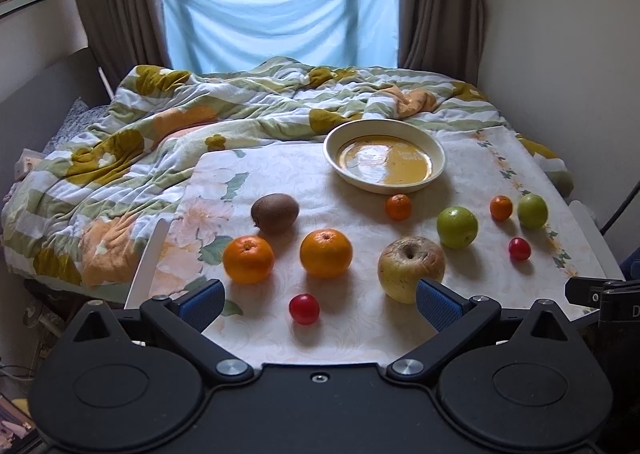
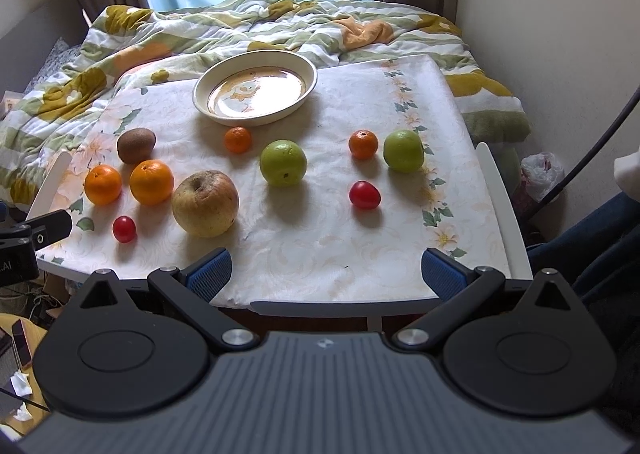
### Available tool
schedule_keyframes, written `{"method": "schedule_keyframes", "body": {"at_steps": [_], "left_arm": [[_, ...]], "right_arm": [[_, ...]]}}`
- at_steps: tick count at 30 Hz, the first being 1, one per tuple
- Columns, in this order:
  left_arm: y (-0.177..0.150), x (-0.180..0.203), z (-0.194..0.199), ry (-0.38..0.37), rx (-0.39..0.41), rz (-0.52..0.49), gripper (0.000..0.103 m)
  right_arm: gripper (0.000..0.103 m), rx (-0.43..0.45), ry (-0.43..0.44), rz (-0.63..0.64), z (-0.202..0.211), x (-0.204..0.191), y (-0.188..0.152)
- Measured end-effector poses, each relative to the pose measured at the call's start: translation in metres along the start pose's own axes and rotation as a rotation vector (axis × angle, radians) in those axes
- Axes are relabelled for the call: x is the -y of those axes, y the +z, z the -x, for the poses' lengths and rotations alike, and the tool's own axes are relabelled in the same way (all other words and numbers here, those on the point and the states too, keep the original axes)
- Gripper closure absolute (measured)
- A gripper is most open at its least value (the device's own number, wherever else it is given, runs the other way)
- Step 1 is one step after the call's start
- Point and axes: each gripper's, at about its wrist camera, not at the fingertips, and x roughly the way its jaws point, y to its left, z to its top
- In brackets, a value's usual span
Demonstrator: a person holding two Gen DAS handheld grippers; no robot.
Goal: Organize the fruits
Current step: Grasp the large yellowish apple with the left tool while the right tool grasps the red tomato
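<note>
Loose fruit lies on a floral tablecloth point(image 1: 352, 334) point(image 2: 320, 246). An empty cream bowl point(image 1: 384, 162) point(image 2: 255, 93) stands at the back. Near it lie a kiwi point(image 1: 275, 213) point(image 2: 136, 145), two oranges point(image 1: 248, 259) point(image 1: 326, 253) point(image 2: 103, 185) point(image 2: 152, 181), a yellowish apple point(image 1: 408, 266) point(image 2: 205, 203), two green apples point(image 1: 457, 227) point(image 1: 532, 211) point(image 2: 283, 163) point(image 2: 403, 151), two small mandarins point(image 1: 398, 207) point(image 1: 501, 207) point(image 2: 237, 140) point(image 2: 363, 144) and two red tomatoes point(image 1: 304, 308) point(image 1: 519, 249) point(image 2: 124, 229) point(image 2: 364, 195). My left gripper point(image 1: 320, 304) is open and empty at the table's front, the near tomato just ahead. My right gripper point(image 2: 326, 272) is open and empty over the front edge.
A bed with a rumpled floral duvet point(image 1: 160, 134) point(image 2: 280, 22) lies behind the table. A wall point(image 1: 560, 54) stands close on the right. White table rails point(image 1: 150, 258) point(image 2: 500, 206) flank the cloth. A phone point(image 2: 22, 344) lies low on the left.
</note>
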Motion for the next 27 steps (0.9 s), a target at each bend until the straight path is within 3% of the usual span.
{"method": "schedule_keyframes", "body": {"at_steps": [5, 9, 15, 20, 27], "left_arm": [[0.009, 0.005, -0.008, -0.010, 0.047, -0.044, 0.000], [0.011, 0.020, -0.021, 0.048, 0.086, -0.074, 0.000], [0.001, 0.047, -0.058, 0.051, 0.003, -0.106, 0.000], [-0.010, 0.066, -0.085, 0.049, -0.015, -0.067, 0.000], [-0.020, 0.091, -0.113, 0.131, 0.010, -0.041, 0.000]], "right_arm": [[0.000, 0.031, -0.026, -0.006, 0.000, 0.008, 0.004], [0.000, 0.045, -0.011, 0.000, -0.011, 0.020, 0.006], [0.000, 0.044, -0.002, 0.021, -0.046, 0.048, 0.011], [0.000, 0.044, 0.032, 0.121, -0.078, 0.062, 0.014], [0.000, 0.033, 0.080, 0.251, -0.122, 0.073, 0.013]]}}
